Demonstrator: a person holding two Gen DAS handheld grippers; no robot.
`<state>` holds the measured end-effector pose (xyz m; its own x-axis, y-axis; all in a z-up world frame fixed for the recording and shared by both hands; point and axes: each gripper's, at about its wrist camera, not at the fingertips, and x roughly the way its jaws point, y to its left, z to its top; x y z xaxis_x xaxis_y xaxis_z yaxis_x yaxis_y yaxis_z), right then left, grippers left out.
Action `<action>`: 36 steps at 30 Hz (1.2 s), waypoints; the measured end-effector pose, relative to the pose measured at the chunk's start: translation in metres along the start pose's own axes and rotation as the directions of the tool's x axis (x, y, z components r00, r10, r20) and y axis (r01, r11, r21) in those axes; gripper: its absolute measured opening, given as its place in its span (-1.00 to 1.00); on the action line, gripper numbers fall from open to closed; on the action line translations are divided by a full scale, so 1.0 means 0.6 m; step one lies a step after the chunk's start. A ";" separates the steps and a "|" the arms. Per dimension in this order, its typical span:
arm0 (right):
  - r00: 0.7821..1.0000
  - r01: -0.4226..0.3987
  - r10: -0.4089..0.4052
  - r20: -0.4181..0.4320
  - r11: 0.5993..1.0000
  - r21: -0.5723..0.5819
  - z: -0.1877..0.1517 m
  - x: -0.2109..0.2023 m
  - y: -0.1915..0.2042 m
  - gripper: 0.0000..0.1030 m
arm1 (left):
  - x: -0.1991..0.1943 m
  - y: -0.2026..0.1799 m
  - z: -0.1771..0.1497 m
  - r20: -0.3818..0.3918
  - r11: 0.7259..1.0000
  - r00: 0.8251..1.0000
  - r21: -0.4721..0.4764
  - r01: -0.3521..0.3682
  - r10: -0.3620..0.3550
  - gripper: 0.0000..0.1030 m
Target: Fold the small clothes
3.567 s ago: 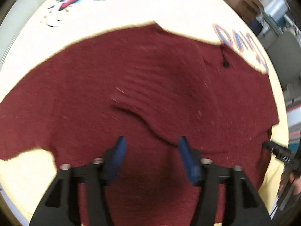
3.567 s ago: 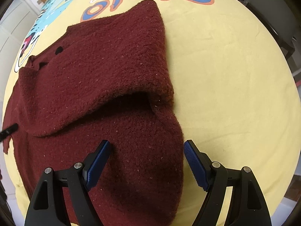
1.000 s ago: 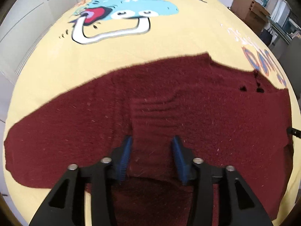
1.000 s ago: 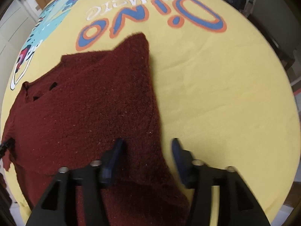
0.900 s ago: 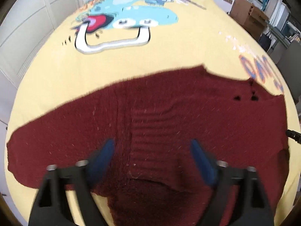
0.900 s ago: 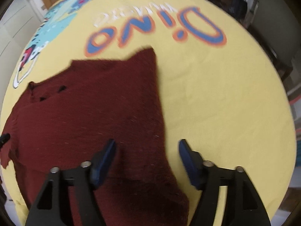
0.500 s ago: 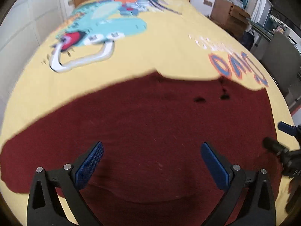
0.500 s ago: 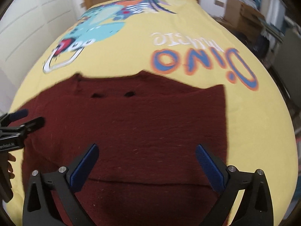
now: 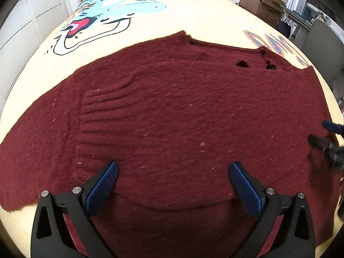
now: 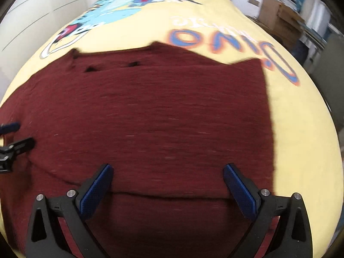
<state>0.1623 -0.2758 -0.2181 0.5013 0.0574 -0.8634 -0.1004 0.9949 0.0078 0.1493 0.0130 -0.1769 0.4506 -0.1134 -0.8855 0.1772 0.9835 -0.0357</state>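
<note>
A dark red knitted sweater (image 9: 182, 116) lies spread across the middle of the frame on a yellow bed cover (image 9: 193, 19), with a folded edge low in frame. The left claw (image 9: 173, 185) and right claw (image 10: 167, 185) both stand wide, empty, above its lower part.

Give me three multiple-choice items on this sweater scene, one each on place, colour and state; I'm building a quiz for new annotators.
1. Where does the sweater lie?
A. On a yellow printed bedspread
B. On a chair
C. On the floor

2. What colour are the finger pads?
A. Red
B. Blue
C. White

3. How do the left gripper and right gripper stand?
A. Both open, empty
B. Both clamped on cloth
C. One shut

Answers: 1 A, yellow cloth surrounds it; 2 B, blue ribbed pads show; 3 A, jaws stand wide, pressing nothing.
</note>
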 end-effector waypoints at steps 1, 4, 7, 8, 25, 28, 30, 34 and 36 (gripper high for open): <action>1.000 -0.003 0.003 -0.003 1.000 0.010 -0.002 0.000 -0.013 0.99 | -0.001 0.001 -0.001 0.006 1.000 1.000 0.006 -0.004 0.004 0.98; 1.000 -0.028 0.028 -0.004 1.000 0.002 -0.008 -0.001 -0.029 0.99 | 0.000 -0.006 -0.010 0.015 0.999 1.000 0.028 -0.023 0.023 0.98; 0.999 -0.032 0.032 -0.003 0.999 -0.008 -0.017 0.001 -0.029 0.99 | 0.005 -0.008 -0.010 0.008 0.999 0.999 0.007 -0.034 0.034 0.99; 0.999 -0.033 0.033 -0.001 0.999 0.002 -0.021 0.005 -0.030 0.99 | 0.006 -0.008 -0.009 0.006 0.999 0.999 -0.001 -0.035 0.035 0.99; 0.993 0.002 -0.012 -0.114 0.996 -0.088 -0.023 -0.047 0.016 0.99 | -0.058 0.012 -0.006 0.039 0.999 0.999 -0.020 0.035 -0.035 0.98; 0.994 -0.015 0.005 -0.112 0.996 -0.086 -0.044 -0.075 0.025 0.99 | -0.102 0.054 -0.005 0.067 0.994 0.997 -0.103 0.045 -0.038 0.98; 0.994 -0.007 0.000 -0.106 0.998 -0.066 -0.057 -0.091 0.023 0.99 | -0.138 0.110 -0.007 0.088 0.980 0.996 -0.194 0.039 -0.022 0.98; 0.997 -0.022 0.023 -0.078 1.000 0.011 -0.083 -0.119 0.010 0.99 | -0.180 0.225 -0.036 0.071 0.921 0.997 -0.389 0.004 0.026 0.98; 0.997 -0.026 0.028 -0.074 0.999 0.034 -0.091 -0.125 0.004 0.99 | -0.188 0.296 -0.058 0.025 0.872 0.997 -0.486 -0.048 0.069 0.98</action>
<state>0.0772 -0.2822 -0.1809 0.4330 0.0794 -0.8979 -0.0844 0.9953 0.0473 0.0999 0.2054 -0.0996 0.4831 -0.0487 -0.8742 -0.2926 0.9321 -0.2137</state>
